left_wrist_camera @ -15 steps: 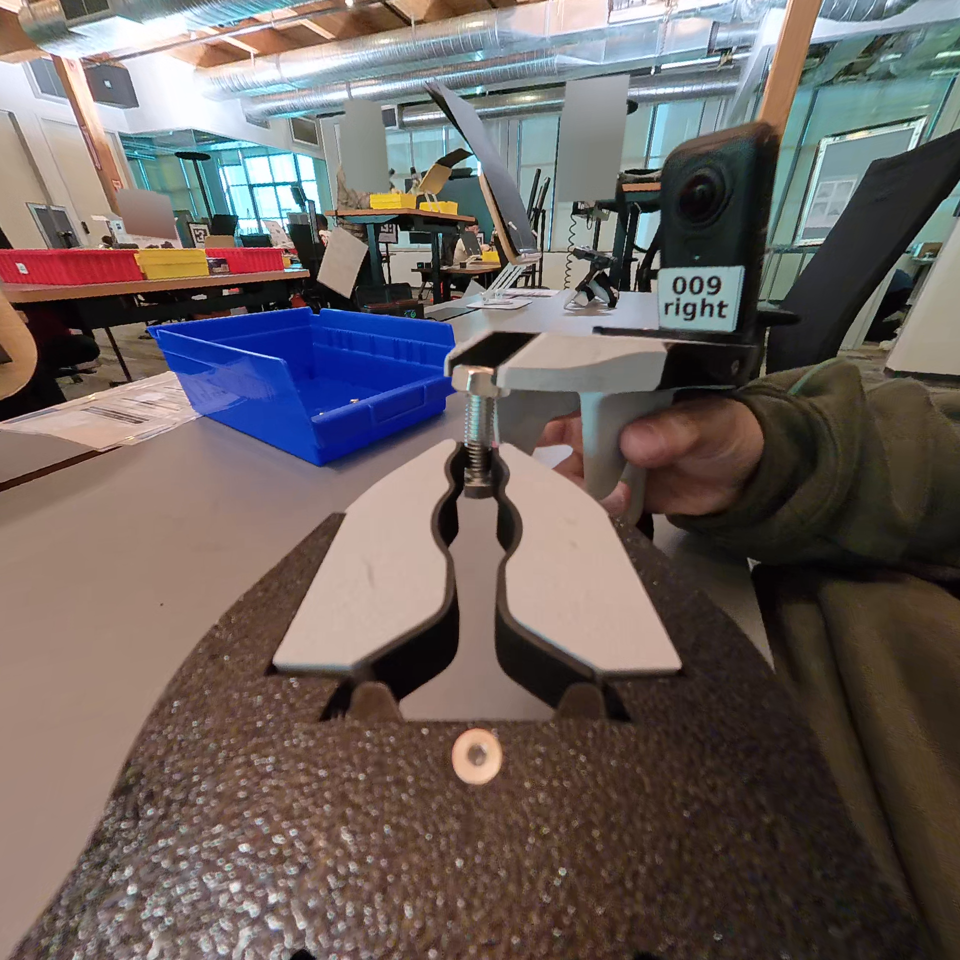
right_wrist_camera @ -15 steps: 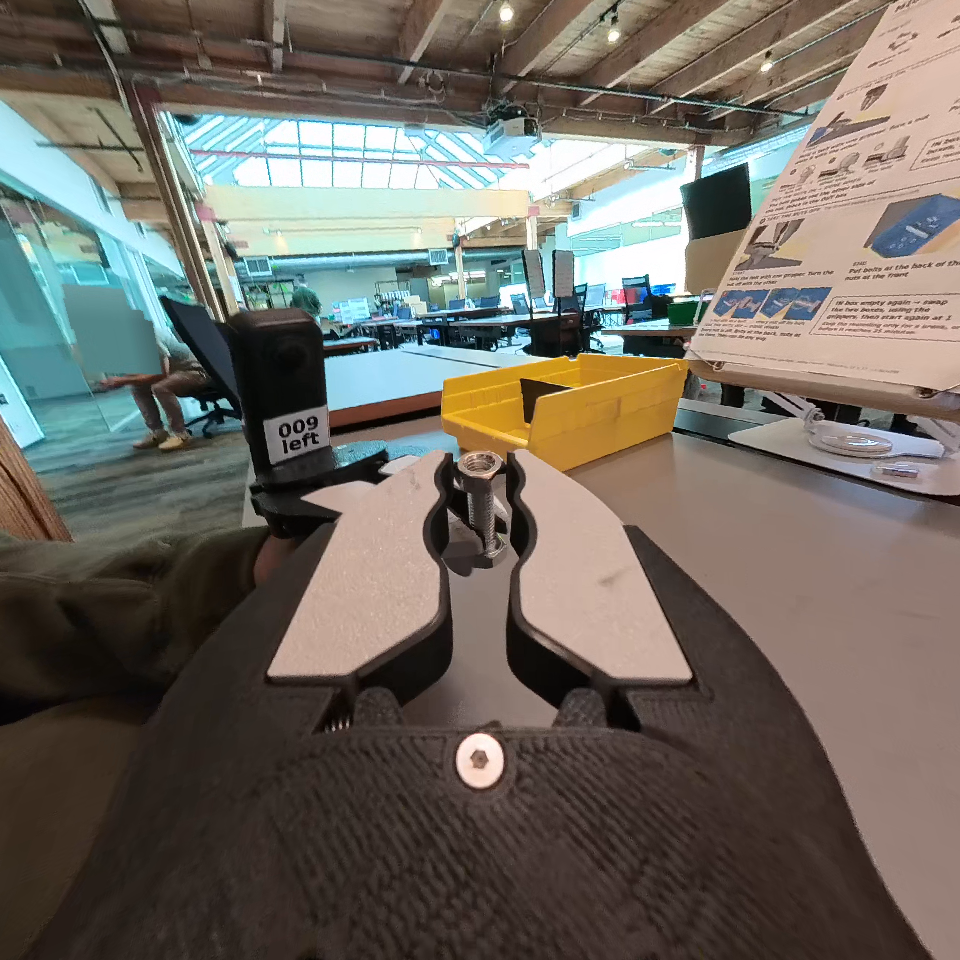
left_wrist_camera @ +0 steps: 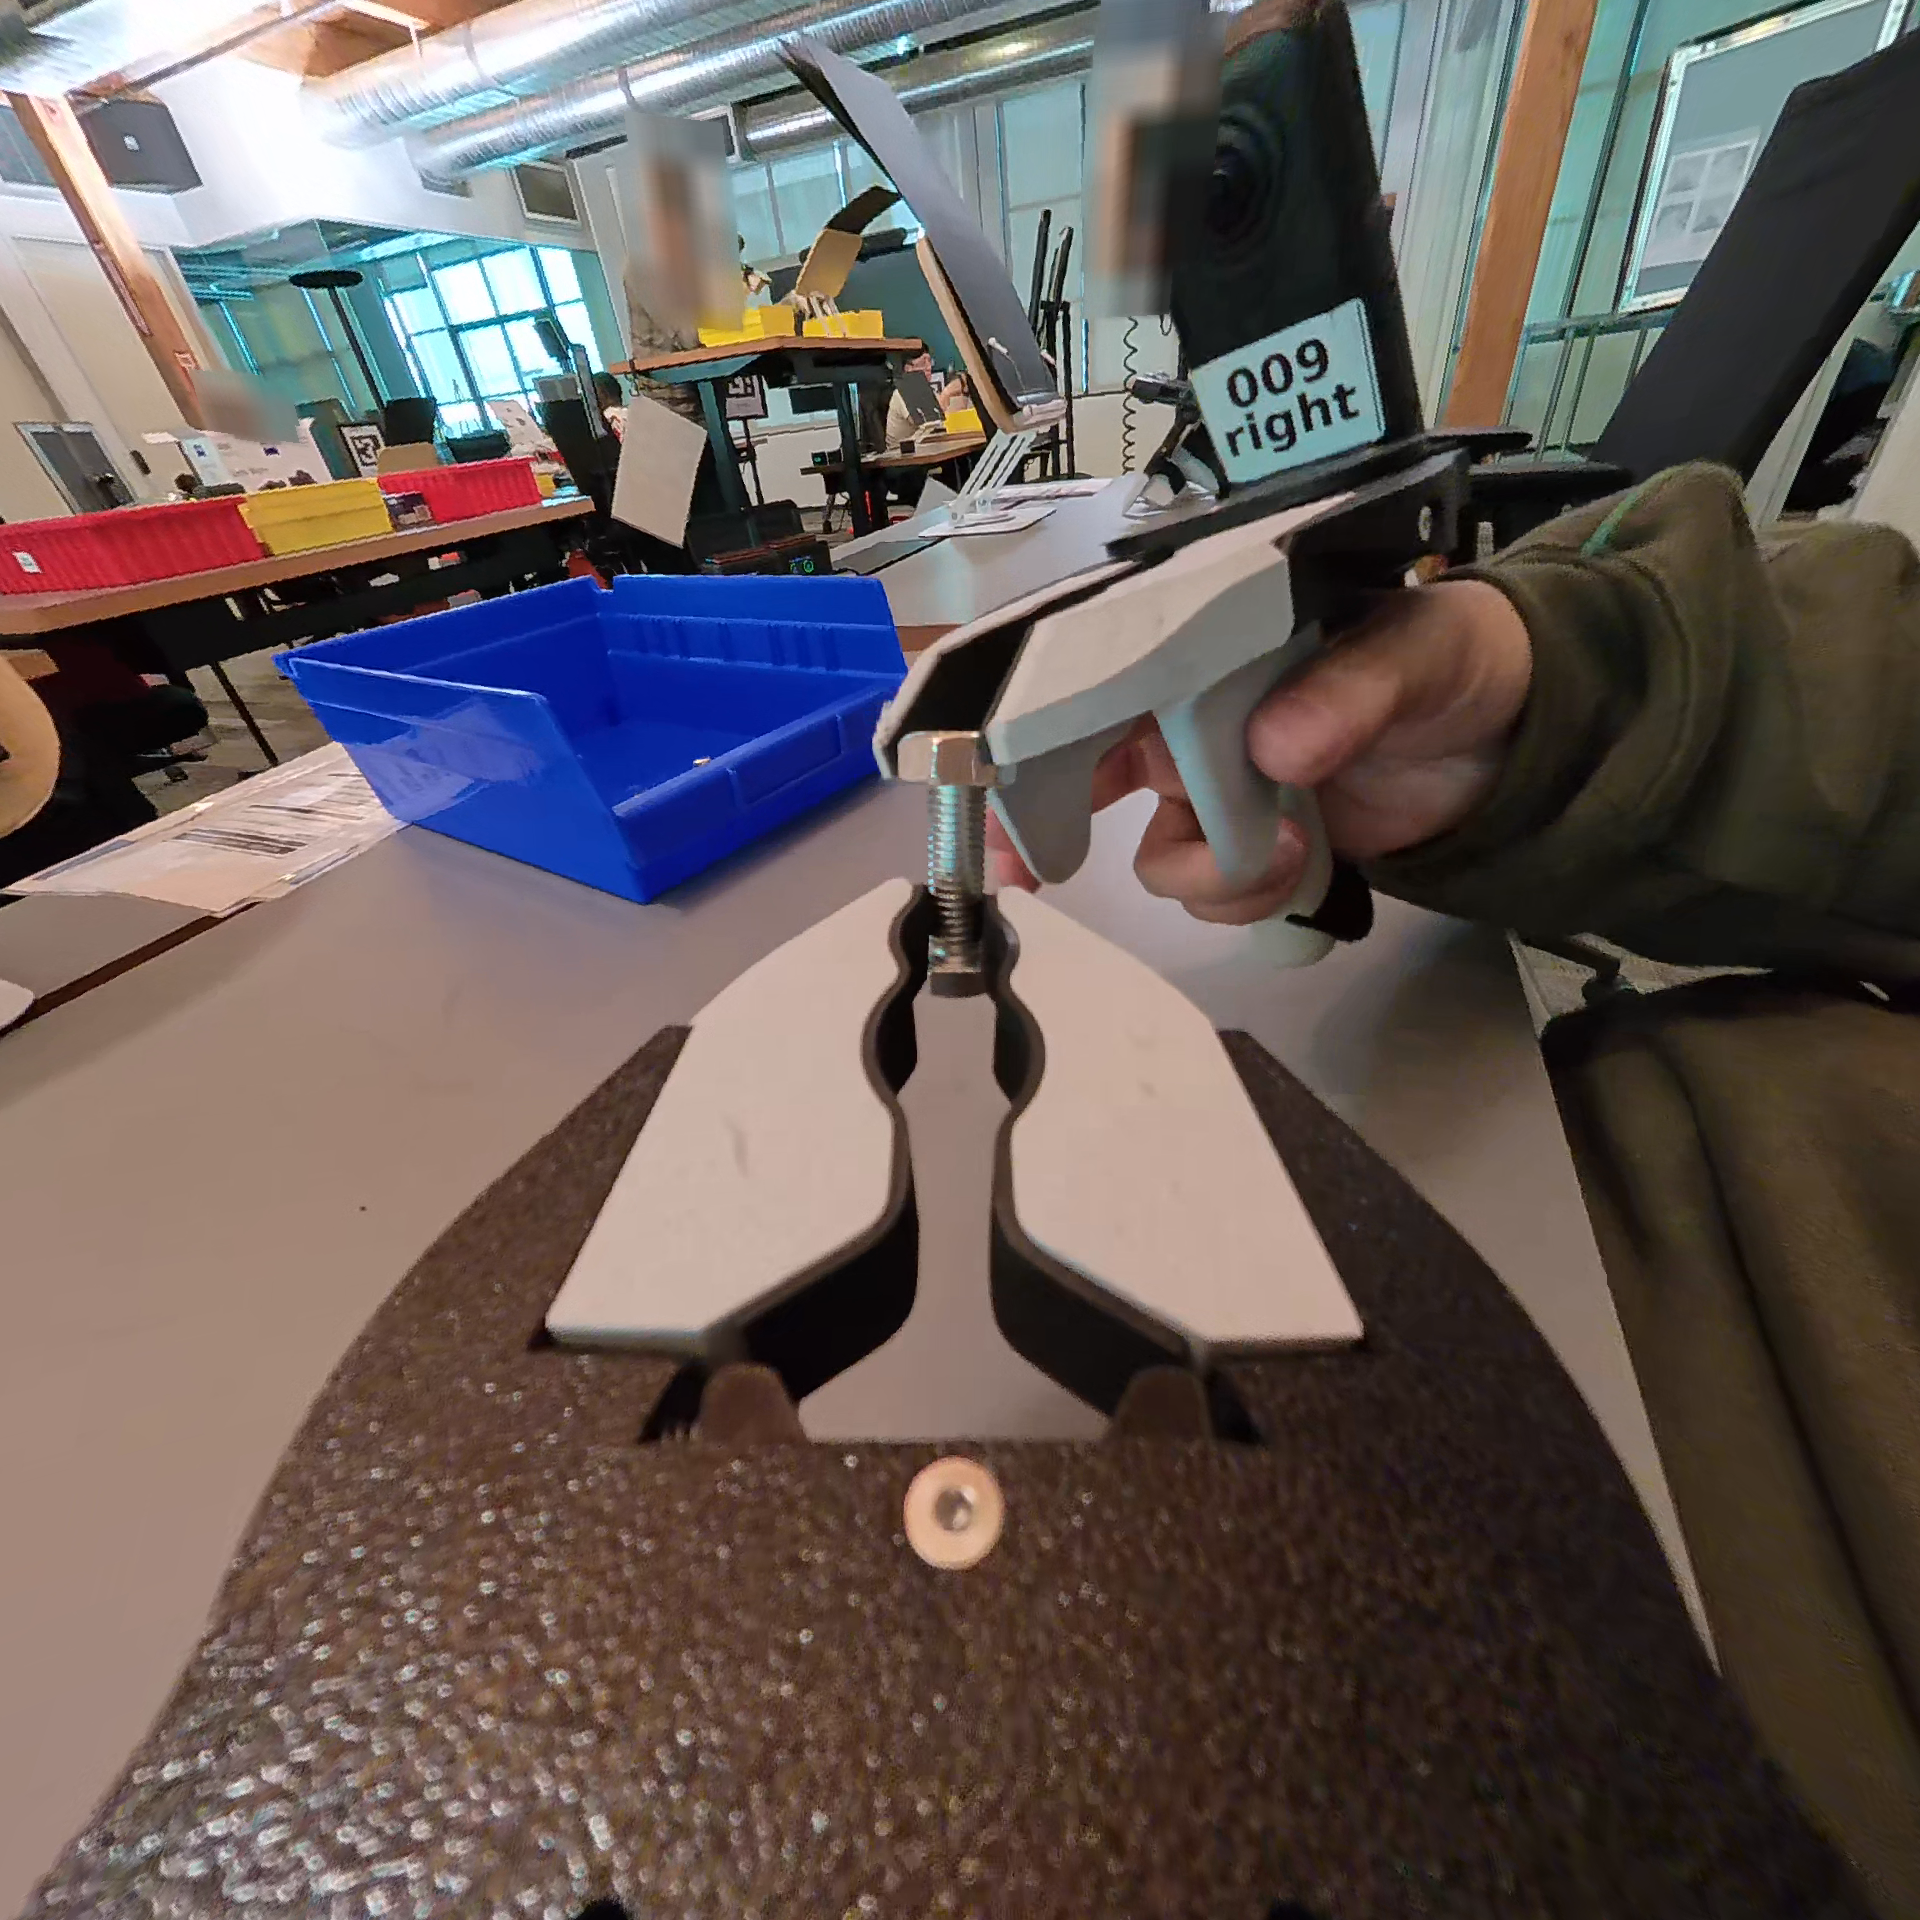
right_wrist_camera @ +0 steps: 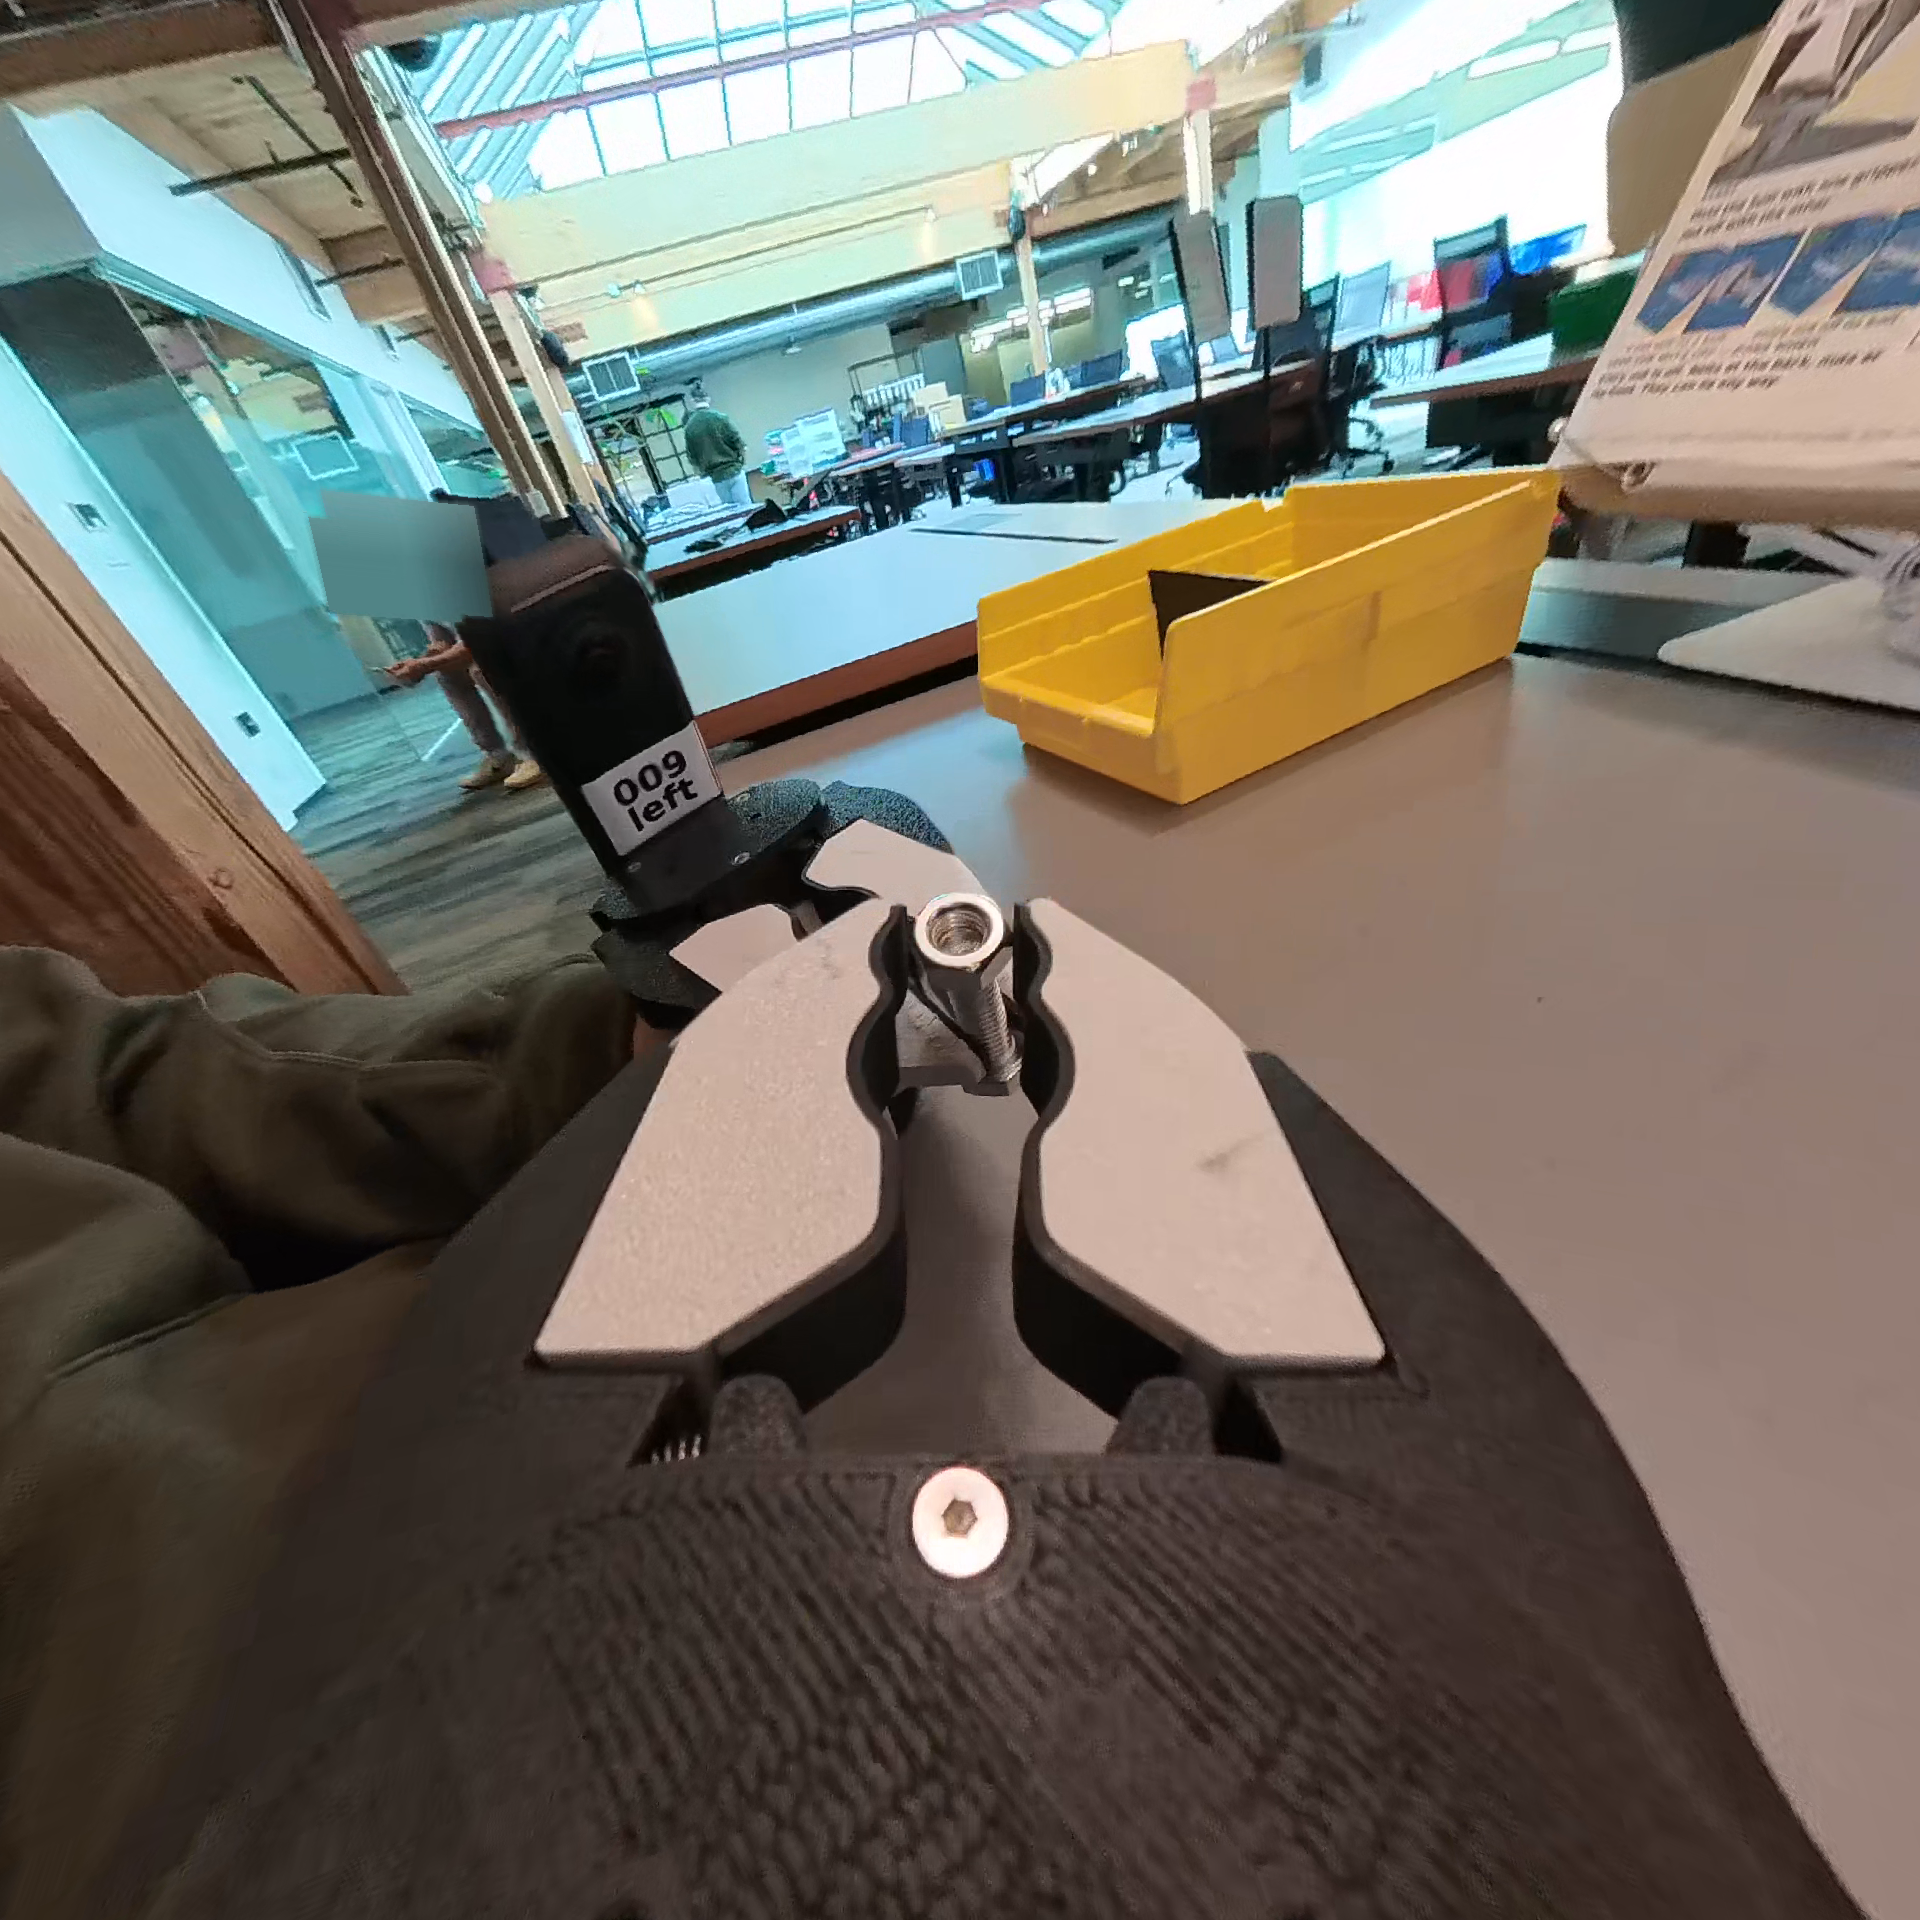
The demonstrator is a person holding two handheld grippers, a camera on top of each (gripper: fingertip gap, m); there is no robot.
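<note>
Between both grippers' fingers (left_wrist_camera: pixel 1101 1049), a bolt (left_wrist_camera: pixel 956 831), its ends hidden.

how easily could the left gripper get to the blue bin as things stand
Probably not yet: the left gripper is shut on the lower end of a bolt whose top the right gripper clamps. The table toward the blue bin looks bare, so only that shared grip hinders it.

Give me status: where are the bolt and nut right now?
Done: both grippers are shut on the piece. In hand: left gripper clamps the bolt low down; right gripper clamps the nut at its tip, bore showing empty. Left: the two are joined, not yet apart; neither is in the blue bin or yellow bin.
</note>
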